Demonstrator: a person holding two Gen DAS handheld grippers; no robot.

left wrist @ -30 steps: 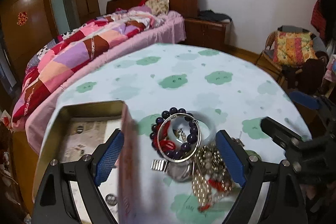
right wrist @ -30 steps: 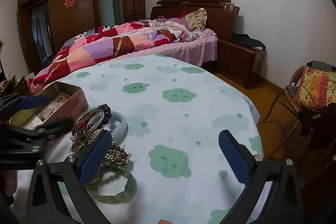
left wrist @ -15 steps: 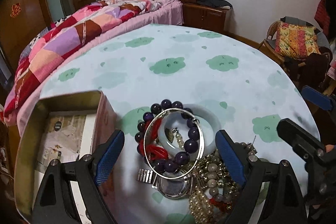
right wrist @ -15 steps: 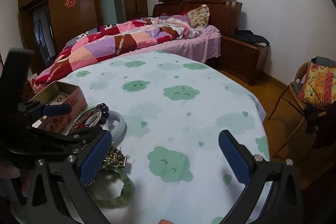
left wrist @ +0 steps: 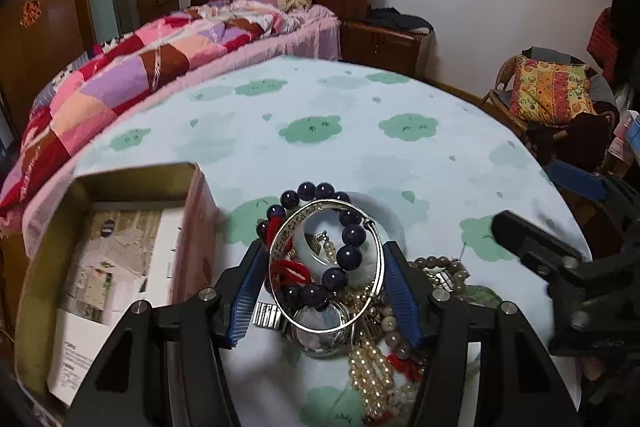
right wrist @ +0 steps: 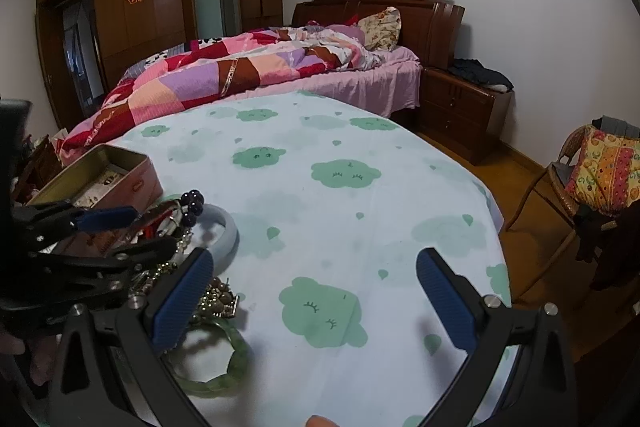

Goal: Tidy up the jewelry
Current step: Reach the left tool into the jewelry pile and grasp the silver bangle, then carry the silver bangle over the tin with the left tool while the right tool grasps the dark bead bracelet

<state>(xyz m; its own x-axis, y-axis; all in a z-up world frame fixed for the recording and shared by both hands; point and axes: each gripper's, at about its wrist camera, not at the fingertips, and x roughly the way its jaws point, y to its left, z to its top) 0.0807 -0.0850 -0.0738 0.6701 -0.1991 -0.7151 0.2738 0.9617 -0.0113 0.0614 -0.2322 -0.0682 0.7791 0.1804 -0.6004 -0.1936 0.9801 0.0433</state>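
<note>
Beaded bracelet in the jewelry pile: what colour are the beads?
Dark purple round-bead bracelet; the left wrist view shows it best.

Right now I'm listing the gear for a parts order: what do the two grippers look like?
Both match: the left gripper and right gripper have black plastic angular frames, silver screws at the finger joints, and ribbed blue pads on the fingers. No cables, markings or sleeves show.
</note>
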